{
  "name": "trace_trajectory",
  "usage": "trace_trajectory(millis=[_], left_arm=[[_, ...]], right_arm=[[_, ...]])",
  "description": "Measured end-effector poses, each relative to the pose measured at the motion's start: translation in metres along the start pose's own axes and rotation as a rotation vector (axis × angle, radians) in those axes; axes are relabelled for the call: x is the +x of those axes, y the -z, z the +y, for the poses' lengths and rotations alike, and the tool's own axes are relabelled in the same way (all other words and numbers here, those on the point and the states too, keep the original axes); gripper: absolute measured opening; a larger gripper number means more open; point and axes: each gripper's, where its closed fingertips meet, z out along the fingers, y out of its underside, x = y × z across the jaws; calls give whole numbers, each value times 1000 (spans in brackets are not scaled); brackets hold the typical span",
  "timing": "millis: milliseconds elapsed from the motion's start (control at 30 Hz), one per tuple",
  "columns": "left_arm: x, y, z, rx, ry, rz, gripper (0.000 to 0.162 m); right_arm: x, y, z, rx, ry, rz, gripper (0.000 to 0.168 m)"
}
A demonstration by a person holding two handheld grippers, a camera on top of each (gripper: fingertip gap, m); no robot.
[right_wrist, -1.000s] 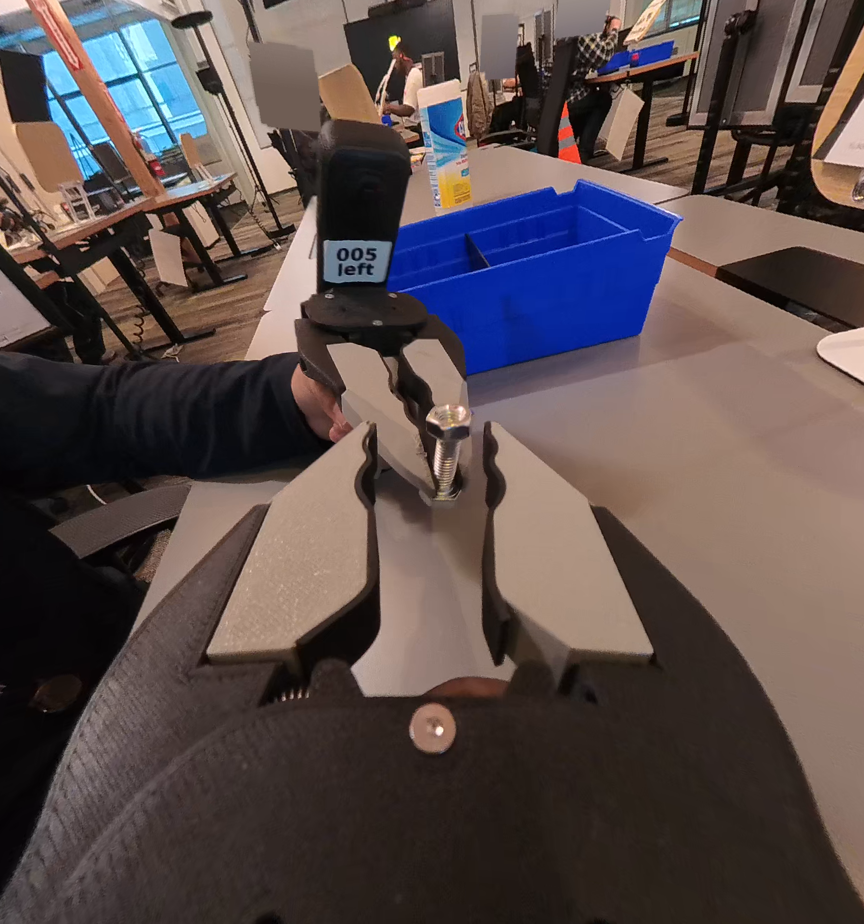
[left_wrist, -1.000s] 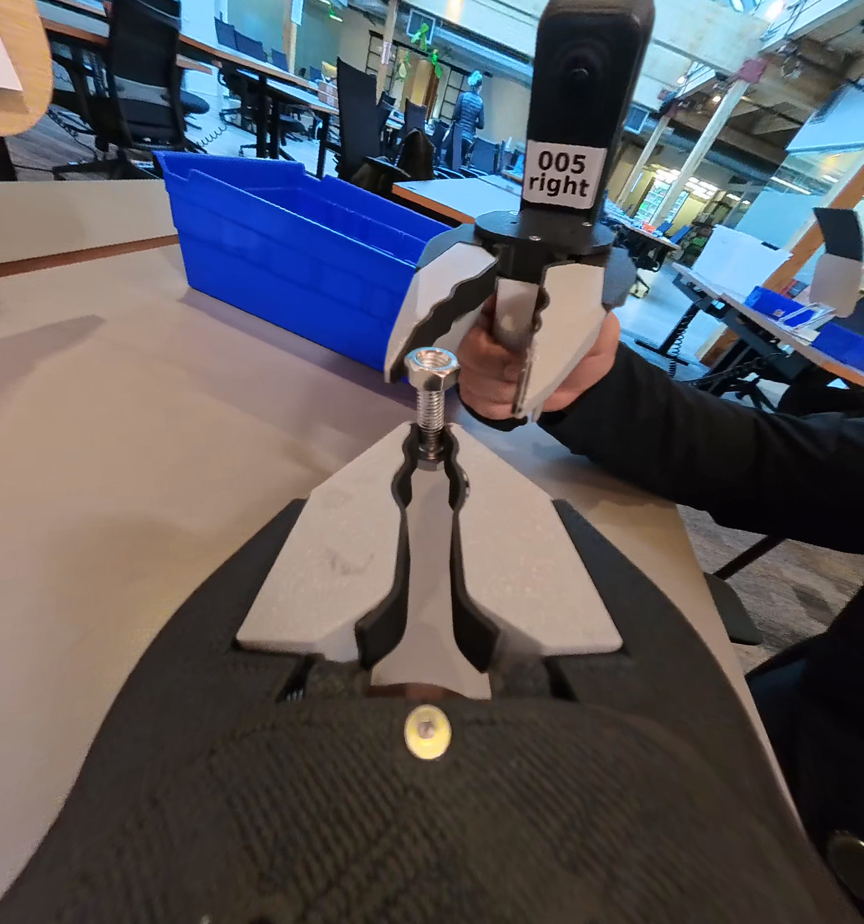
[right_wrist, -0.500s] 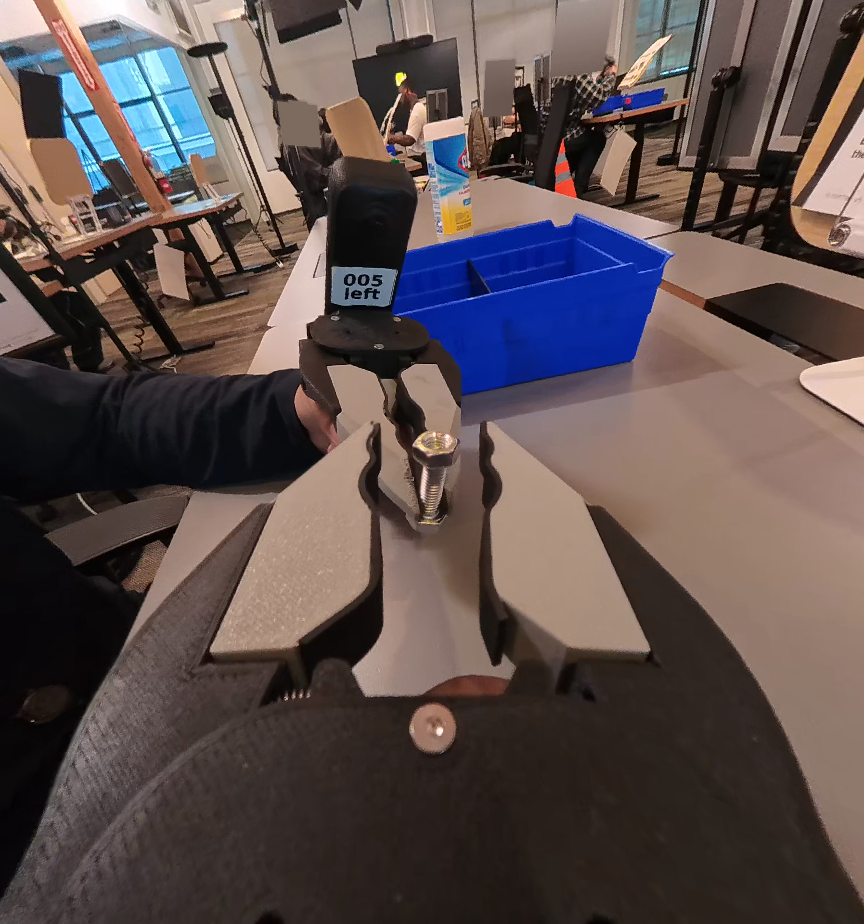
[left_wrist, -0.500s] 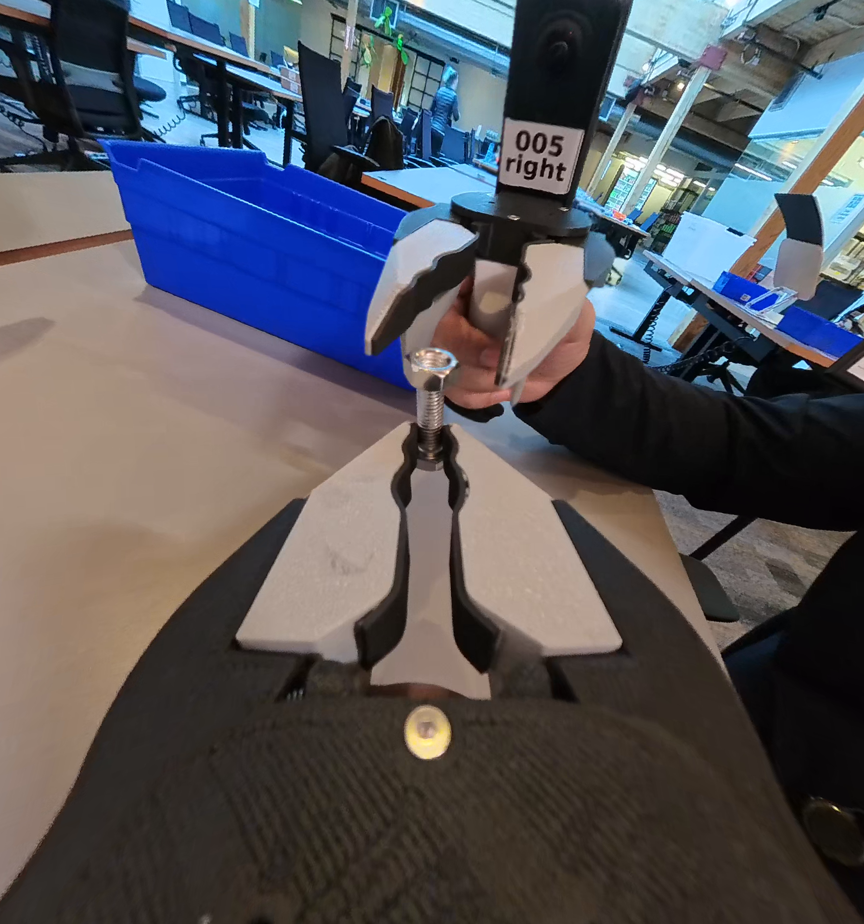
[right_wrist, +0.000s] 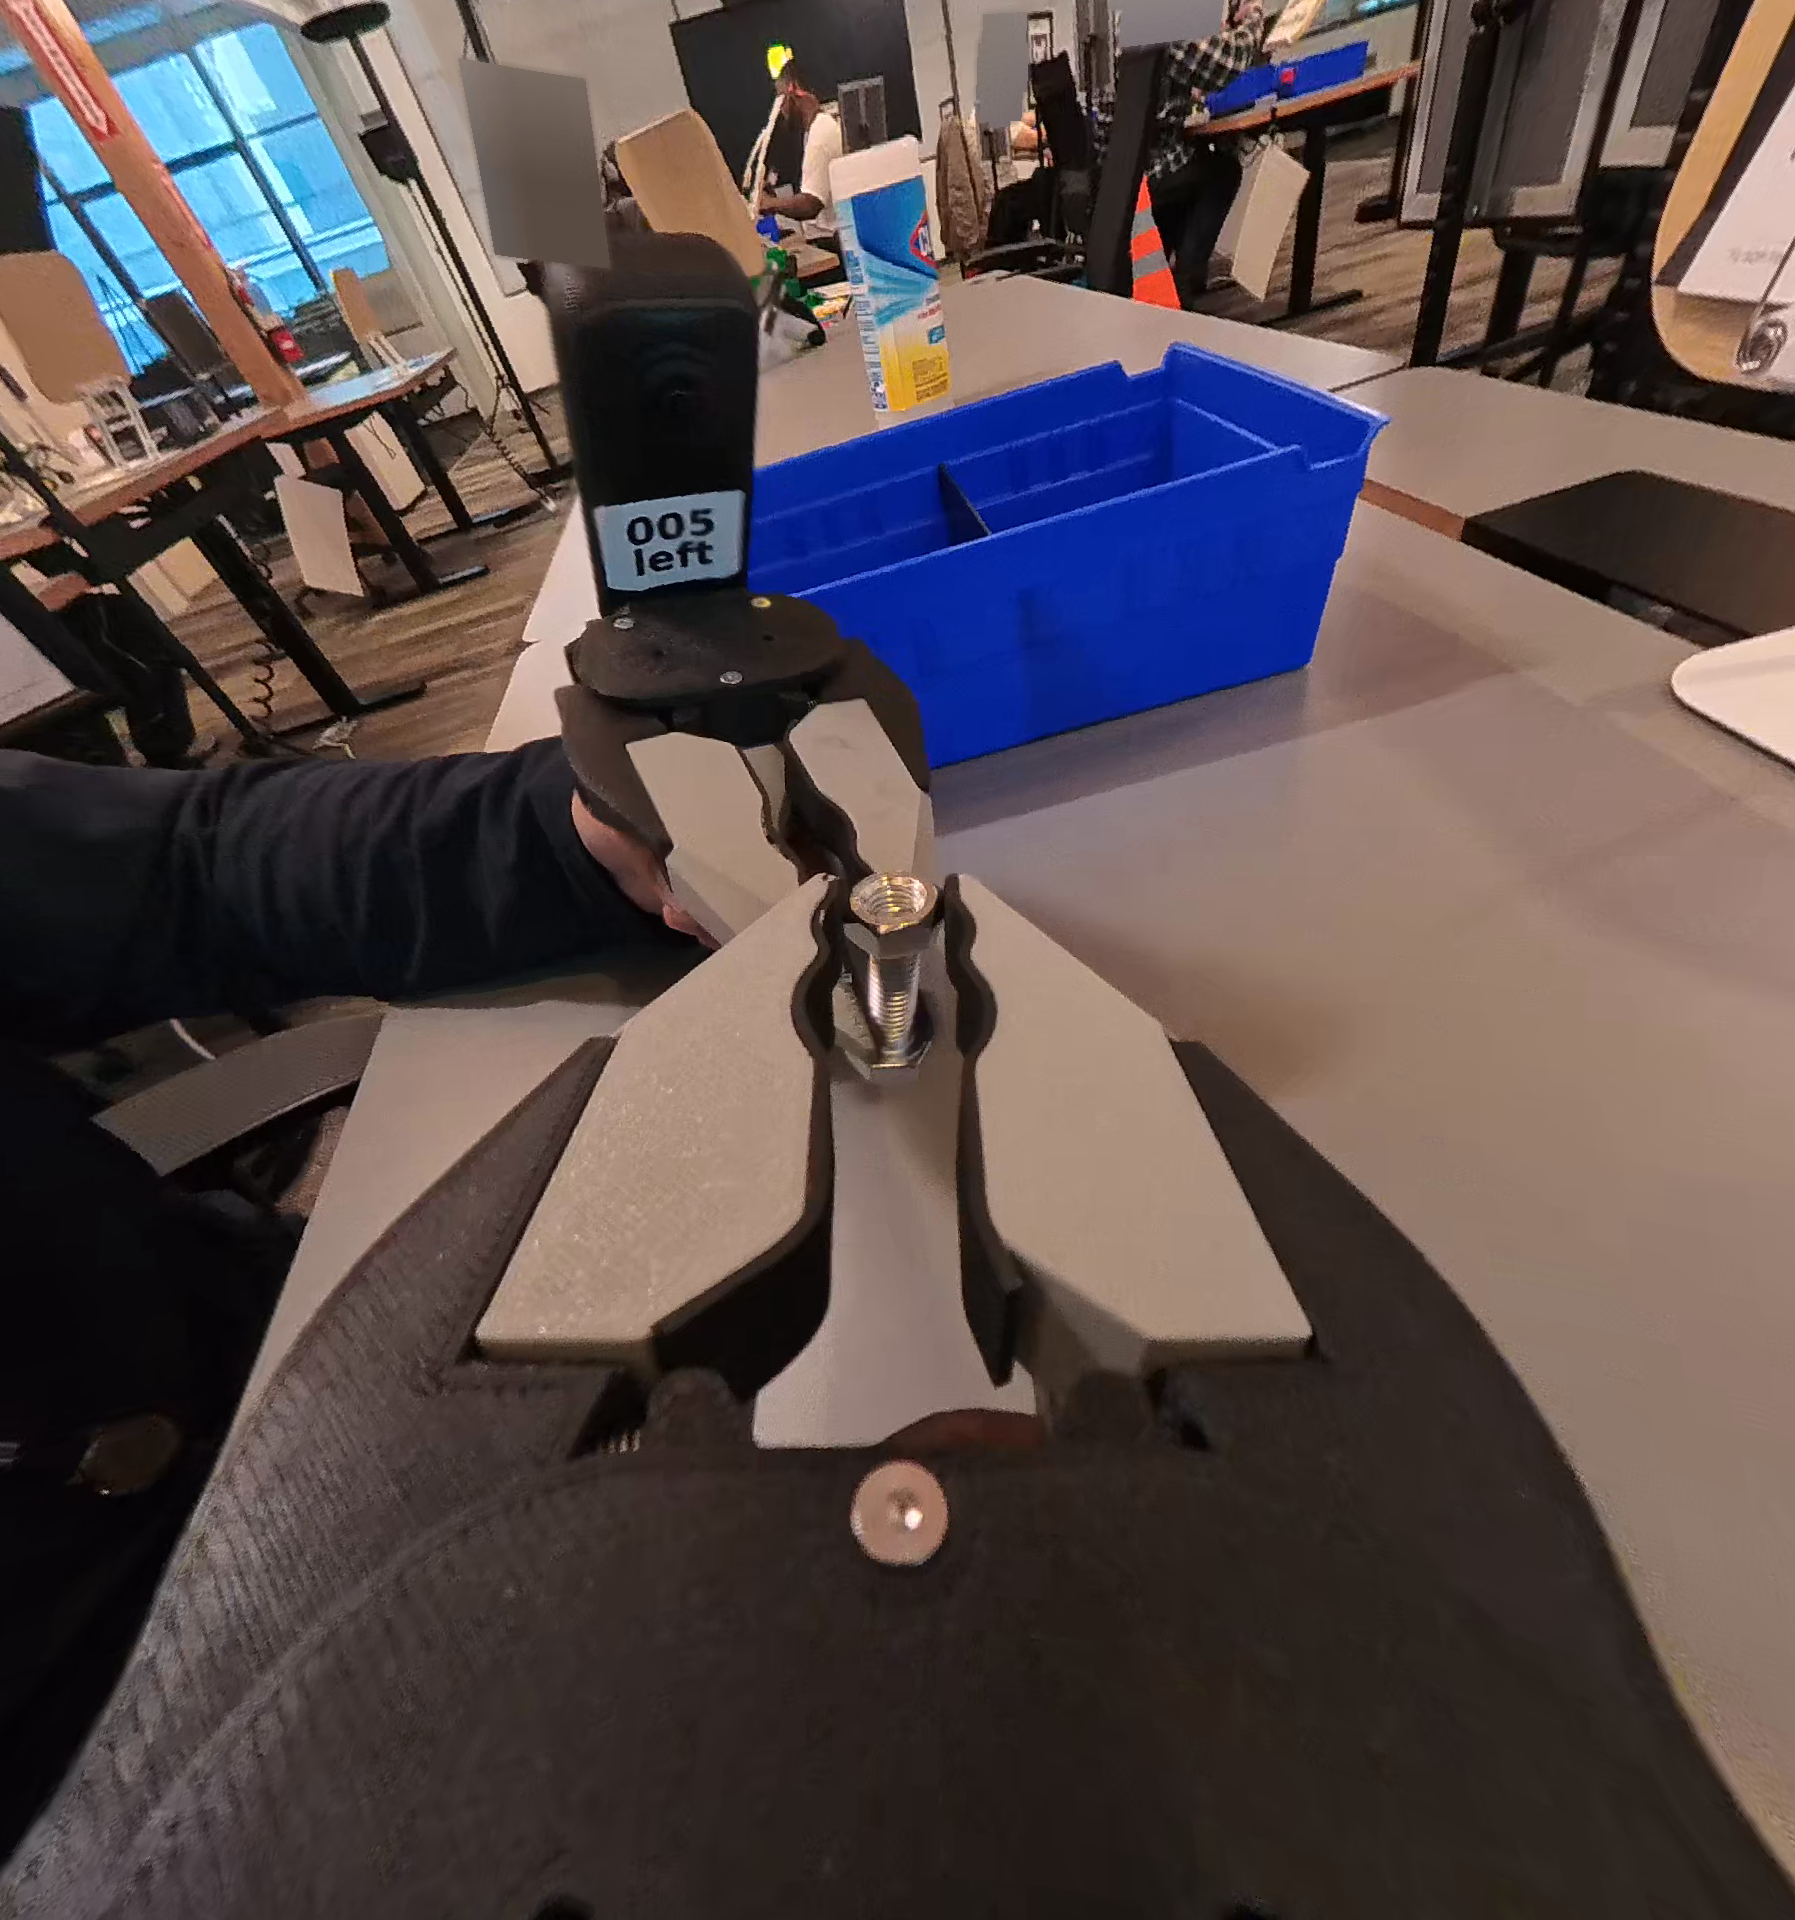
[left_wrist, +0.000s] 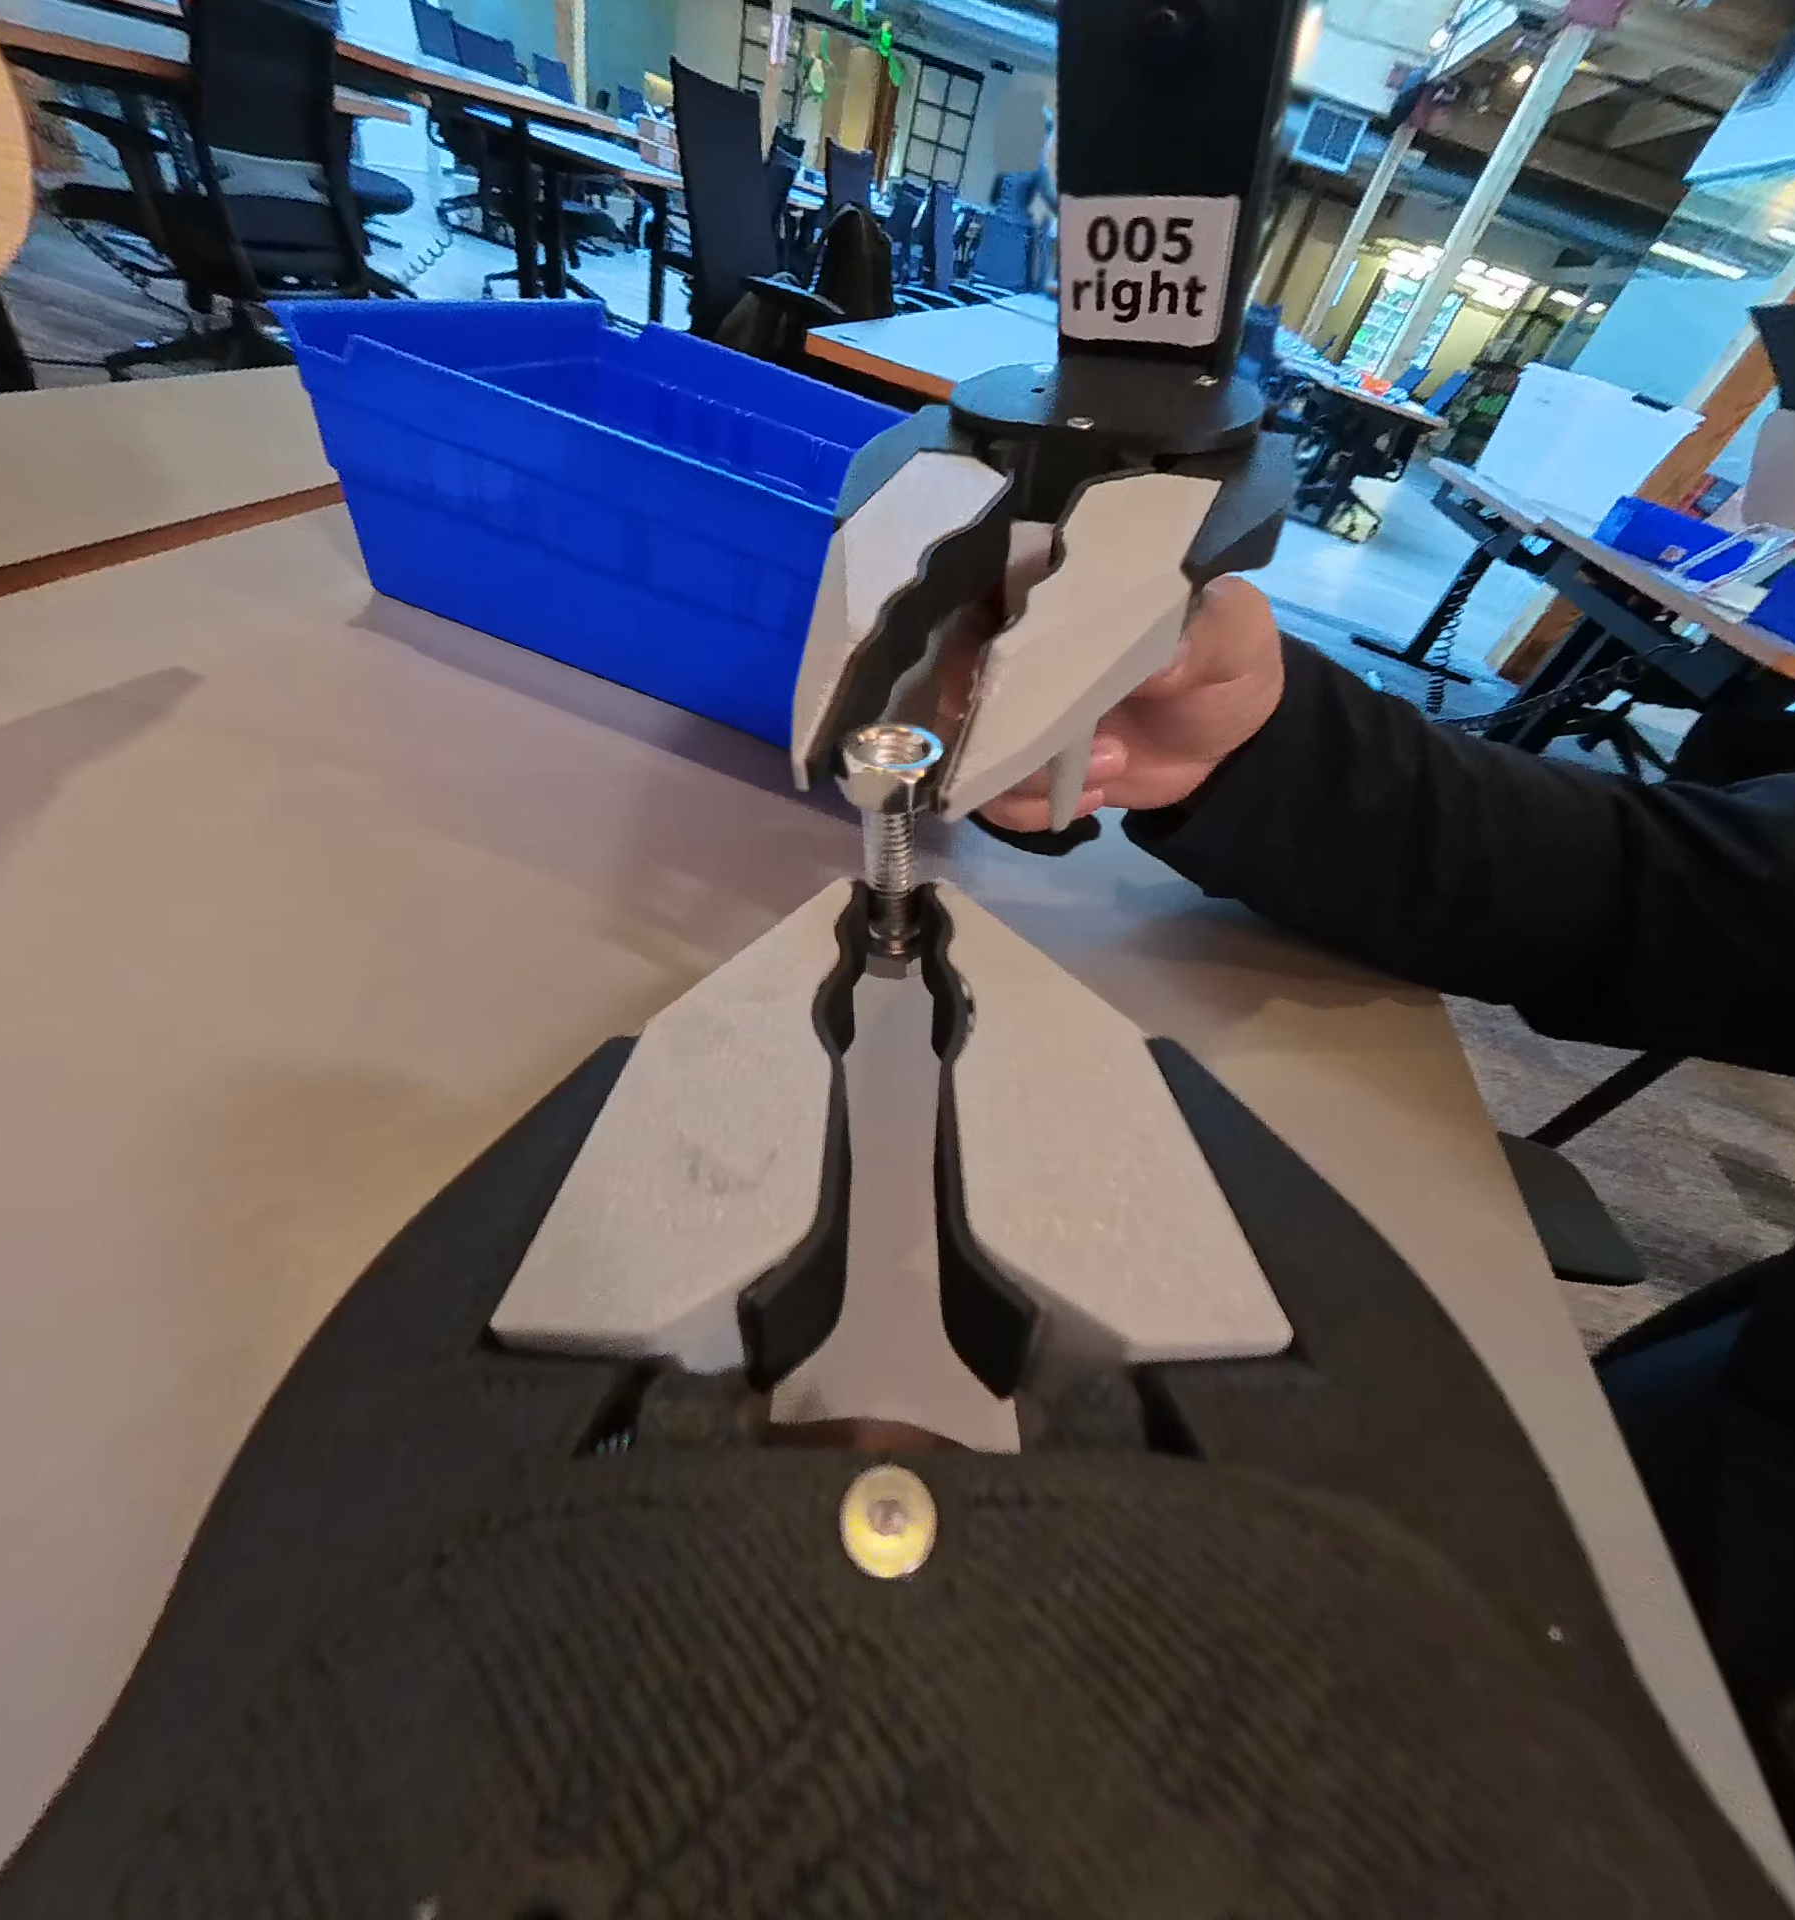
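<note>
My left gripper [left_wrist: 891,940] is shut on the lower end of a silver bolt [left_wrist: 891,844] and holds it upright above the grey table [left_wrist: 249,935]. A hex nut [left_wrist: 891,761] sits on the bolt's top end. My right gripper [right_wrist: 893,902] comes from the opposite side, and its jaws are closed on the nut [right_wrist: 893,899]. The bolt's threaded shank [right_wrist: 888,987] shows between the right fingers, with its hex head at the bottom. The left gripper's fingers [right_wrist: 862,769] reach in from behind. A person's hand in a dark sleeve holds each gripper.
A blue divided bin [right_wrist: 1132,623] stands on the table just beyond the grippers and also shows in the left wrist view [left_wrist: 581,540]. A wipes canister [right_wrist: 898,281] stands behind it. A white flat object [right_wrist: 1786,696] and a black mat [right_wrist: 1682,551] lie at the right. My left and right fingertips are right by each other. Both grippers' tips are roughly 35 cm from the white flat object [right_wrist: 1786,696].
My right gripper has moved in over the top of the bolt, and its jaws have narrowed from wide open to closed around the nut. The left gripper has kept hold of the bolt.
</note>
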Motion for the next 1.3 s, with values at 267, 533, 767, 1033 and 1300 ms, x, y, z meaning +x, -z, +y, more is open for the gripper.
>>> trace_trajectory(millis=[267,533,767,1033,1300], left_arm=[[-9,-3,11,-87,-118,-105,7],[-11,-4,16,-126,-186,-143,7],[-6,-3,10,-90,-144,-108,6],[-6,-3,9,-79,-133,-106,6],[-47,8,18,-111,-52,-281,7]], right_arm=[[5,0,14,-85,-109,-1,15],[4,1,19,-103,-194,-48,15],[-1,2,9,-67,-68,-32,16],[3,6,3,-50,-4,17,12],[12,7,7,-70,-3,58,15]])
